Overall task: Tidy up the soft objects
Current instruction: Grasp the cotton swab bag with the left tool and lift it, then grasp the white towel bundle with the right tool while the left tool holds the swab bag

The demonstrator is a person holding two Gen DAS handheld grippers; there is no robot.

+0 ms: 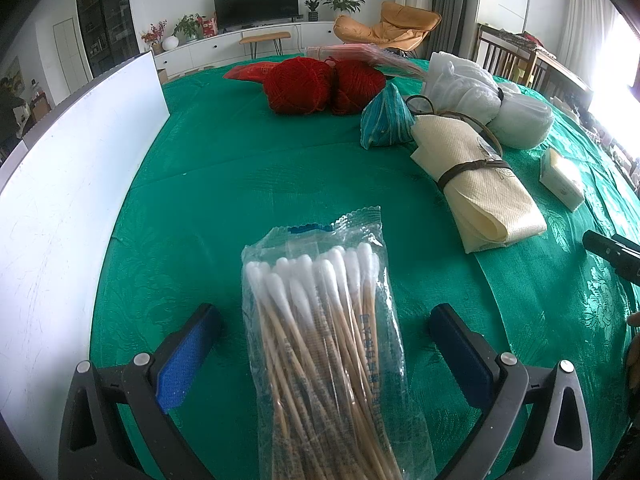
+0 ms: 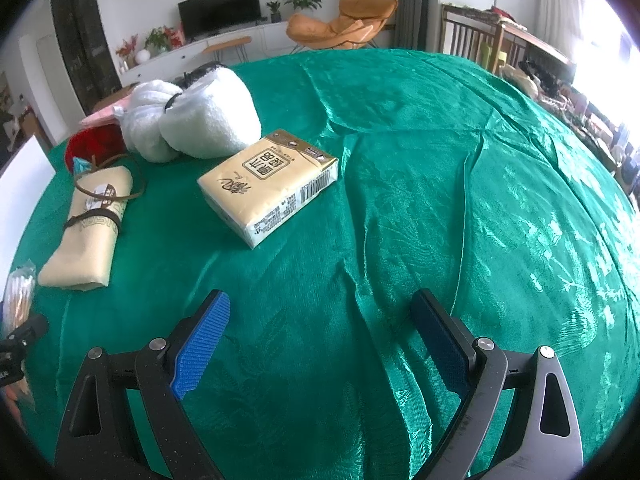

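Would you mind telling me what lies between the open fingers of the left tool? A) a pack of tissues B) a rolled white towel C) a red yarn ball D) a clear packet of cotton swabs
D: in the left wrist view the packet of cotton swabs lies on the green tablecloth between the spread fingers of the left tool, which do not touch it.

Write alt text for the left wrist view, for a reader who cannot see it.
The open left gripper straddles a clear bag of cotton swabs lying on a green tablecloth, fingers apart from it. Beyond lie red yarn balls, a teal yarn skein, a banded cream cloth roll and white towels; a white board stands at left.
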